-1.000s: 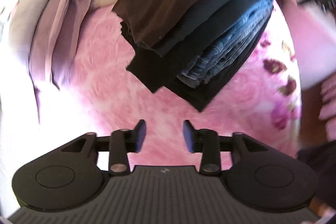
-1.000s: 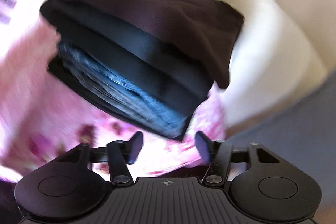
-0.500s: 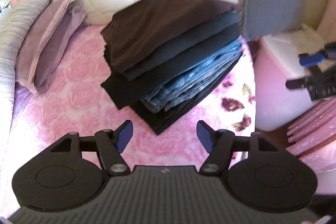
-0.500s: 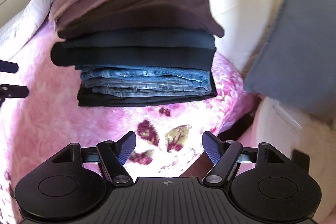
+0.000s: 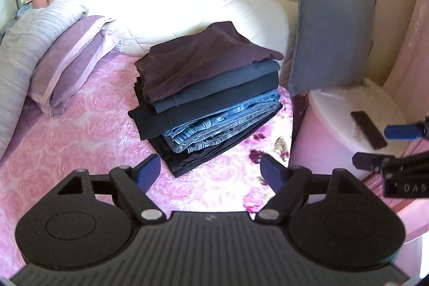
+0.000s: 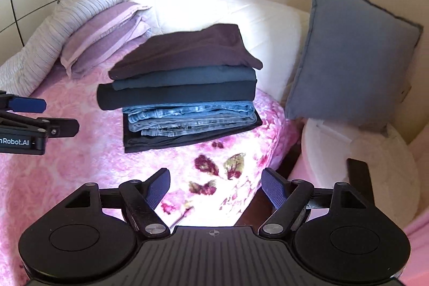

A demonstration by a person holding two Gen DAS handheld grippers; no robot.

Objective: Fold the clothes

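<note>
A home bedroom: a bed (image 5: pixel 80 130) under a pink floral blanket (image 6: pixel 80 165), lilac pillows (image 6: pixel 107 39), a blue cushion (image 6: pixel 348 66).

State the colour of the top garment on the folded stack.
Dark purple-brown top garment, clearest in the right wrist view.

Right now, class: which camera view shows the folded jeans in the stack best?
The right wrist view: the jeans face it side-on, every fold edge visible. The left wrist view shows the jeans from a corner, at an angle.
</note>
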